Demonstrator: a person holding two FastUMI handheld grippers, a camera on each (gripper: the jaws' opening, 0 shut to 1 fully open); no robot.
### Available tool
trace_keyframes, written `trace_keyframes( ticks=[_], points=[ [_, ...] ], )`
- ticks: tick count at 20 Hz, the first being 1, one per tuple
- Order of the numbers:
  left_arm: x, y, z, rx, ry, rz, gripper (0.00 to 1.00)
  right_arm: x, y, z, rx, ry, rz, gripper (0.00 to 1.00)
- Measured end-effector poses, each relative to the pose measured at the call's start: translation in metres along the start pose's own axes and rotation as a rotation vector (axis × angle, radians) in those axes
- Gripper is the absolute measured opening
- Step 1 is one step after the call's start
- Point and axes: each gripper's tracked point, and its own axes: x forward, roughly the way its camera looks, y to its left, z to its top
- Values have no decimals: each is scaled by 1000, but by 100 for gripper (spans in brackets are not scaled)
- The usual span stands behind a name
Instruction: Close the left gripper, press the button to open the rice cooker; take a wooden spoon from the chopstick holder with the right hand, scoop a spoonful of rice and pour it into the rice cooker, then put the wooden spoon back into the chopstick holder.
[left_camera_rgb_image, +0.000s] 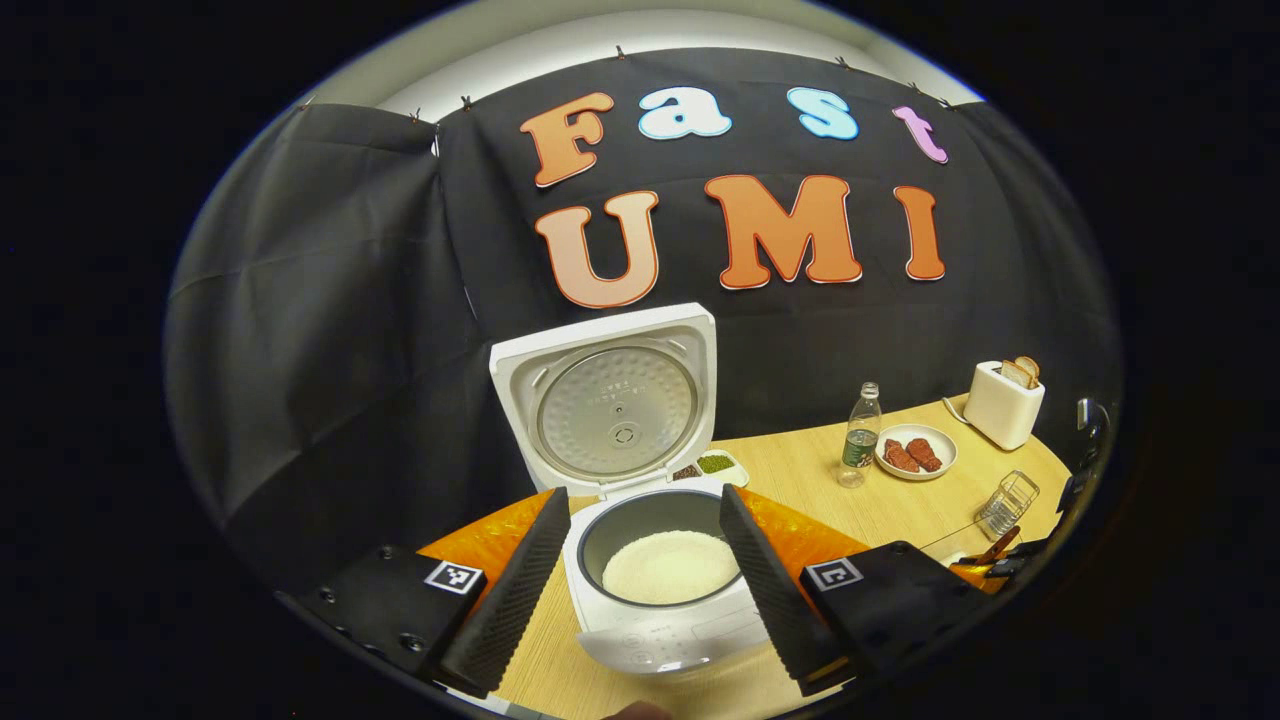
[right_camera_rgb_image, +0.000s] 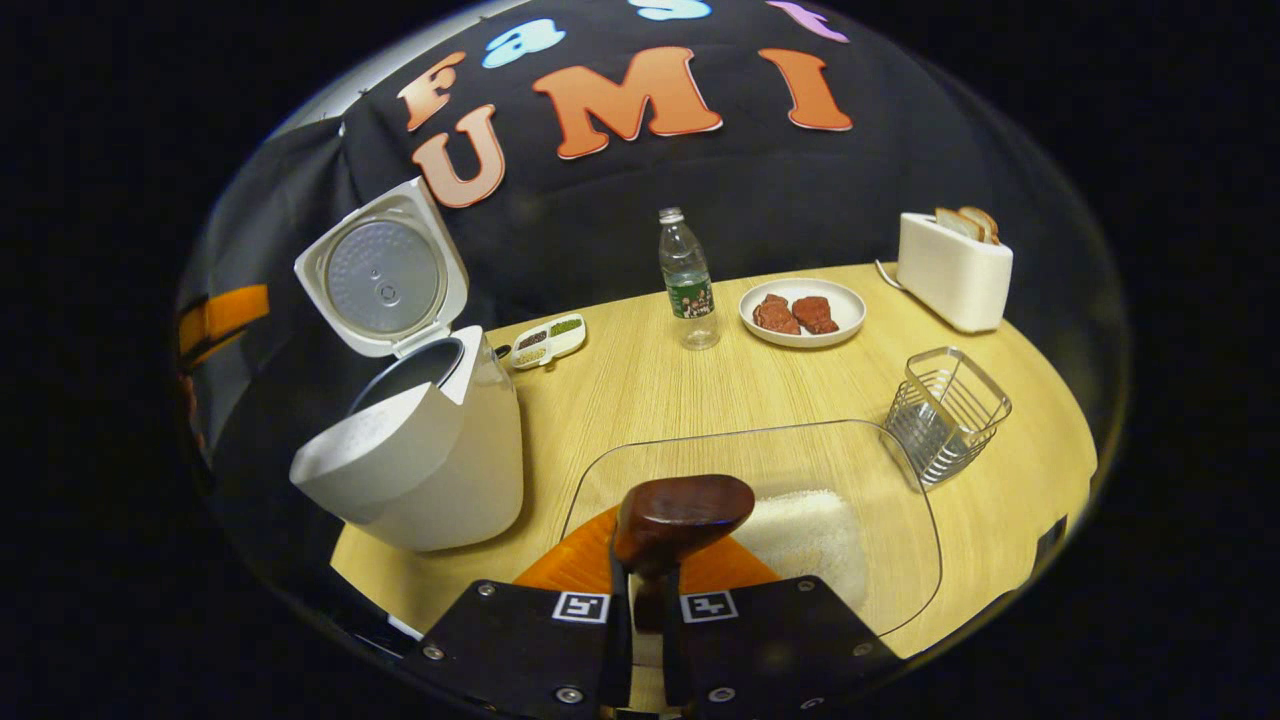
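Black claw (right_camera_rgb_image: 640, 640) bodies; square markers; screws

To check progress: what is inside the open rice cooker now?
In the left gripper view, the rice cooker has its lid up, and white rice lies in the inner pot. The rice covers the bottom, so nothing beneath it can be seen.

left hand-held gripper (left_camera_rgb_image: 645, 570) spread wide above open rice cooker (left_camera_rgb_image: 655, 540) holding rice (left_camera_rgb_image: 668, 565).

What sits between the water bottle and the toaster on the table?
In the right gripper view, a white plate with two reddish pieces of meat lies between the water bottle and the toaster.
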Motion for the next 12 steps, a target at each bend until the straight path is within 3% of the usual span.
trace_keyframes(
  ticks=[5, 12],
  points=[
    [1, 4, 2, -3, -6, 4, 100, 7, -12, 0, 185, 66, 50, 12],
    [4, 2, 6, -13, -12, 10, 99, 2, -46, 11, 660, 71, 162, 12]
  ],
)
